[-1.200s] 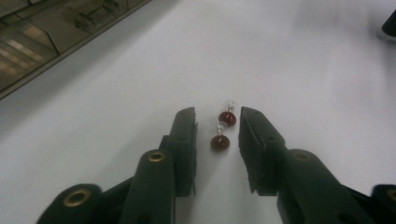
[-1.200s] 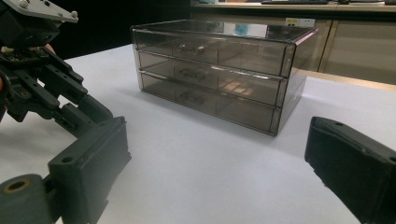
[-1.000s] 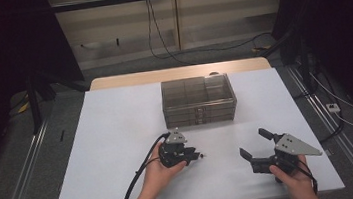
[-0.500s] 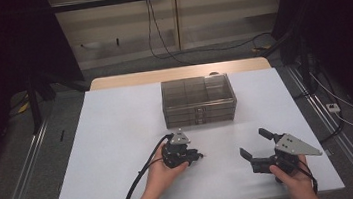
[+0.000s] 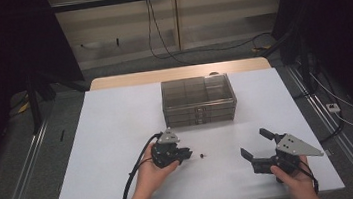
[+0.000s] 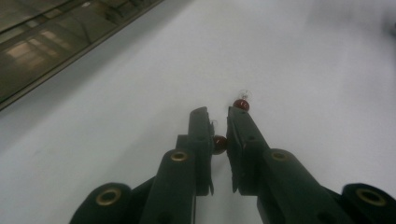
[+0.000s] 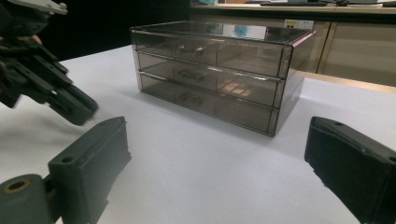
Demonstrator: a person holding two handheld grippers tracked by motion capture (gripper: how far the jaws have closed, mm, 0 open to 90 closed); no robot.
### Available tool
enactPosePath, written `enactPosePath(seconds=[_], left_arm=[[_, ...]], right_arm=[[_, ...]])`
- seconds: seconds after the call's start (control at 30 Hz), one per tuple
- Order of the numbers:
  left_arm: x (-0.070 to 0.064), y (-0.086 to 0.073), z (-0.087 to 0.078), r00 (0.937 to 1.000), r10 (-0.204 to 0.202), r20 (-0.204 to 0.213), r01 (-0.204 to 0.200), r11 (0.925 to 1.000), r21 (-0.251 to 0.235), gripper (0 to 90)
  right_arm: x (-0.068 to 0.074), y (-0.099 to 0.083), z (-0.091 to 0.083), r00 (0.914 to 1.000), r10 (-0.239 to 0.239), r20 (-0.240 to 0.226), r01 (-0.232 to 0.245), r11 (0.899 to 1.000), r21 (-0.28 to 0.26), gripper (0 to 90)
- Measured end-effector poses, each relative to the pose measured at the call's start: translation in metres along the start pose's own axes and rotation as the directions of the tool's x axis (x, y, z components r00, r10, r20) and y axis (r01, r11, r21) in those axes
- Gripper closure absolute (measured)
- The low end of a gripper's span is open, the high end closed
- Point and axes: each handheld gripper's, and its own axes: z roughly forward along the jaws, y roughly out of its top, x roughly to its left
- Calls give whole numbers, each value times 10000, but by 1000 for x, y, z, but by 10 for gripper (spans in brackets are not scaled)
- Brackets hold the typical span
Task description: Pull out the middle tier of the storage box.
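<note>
Left gripper (image 6: pixel 218 122), jaws clamped on one small red bulb (image 6: pixel 219 143); second bulb (image 6: pixel 241 103) untouched ahead; right gripper (image 5: pixel 262 146) jaws apart, idle; drawer unit (image 5: pixel 198 100) closed, storage evidently pending.

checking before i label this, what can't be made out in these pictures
- Bulb between the left tool's jaws, left gripper view: mostly hidden by them, so the grip is unclear.
- Second bulb, high view: too small to identify.
- Drawer box contents, right gripper view: dark walls and reflections blur them.
- Right tool, right gripper view: jaw bases cut off by the bottom edge.
</note>
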Motion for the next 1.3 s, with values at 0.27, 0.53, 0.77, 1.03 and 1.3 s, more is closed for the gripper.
enactPosePath(seconds=[0.27, 0.53, 0.77, 1.03, 1.3], left_arm=[[13, -27, -34, 9985, -375, -404, 383, 9990, 209, 805], [19, -43, -50, 9960, -327, -827, 382, 9971, 663, 802], [24, -53, -55, 9936, -379, -1062, 467, 9955, 819, 797], [23, -53, -53, 9947, -323, -981, 398, 9964, 750, 695], [24, -47, -60, 9933, -619, -972, 642, 9977, 204, 577]], right_arm=[[0, 1, 1, 10000, 15, 40, -15, 10000, -16, 58], [1, 1, 2, 10000, -11, 51, 11, 10000, 4, 58], [-2, 1, 1, 9999, 81, 132, -81, 10000, -30, 59], [-2, 1, 1, 9999, 59, 109, -58, 10000, -18, 58], [-2, 1, 2, 9999, 47, 122, -47, 10000, -33, 59]])
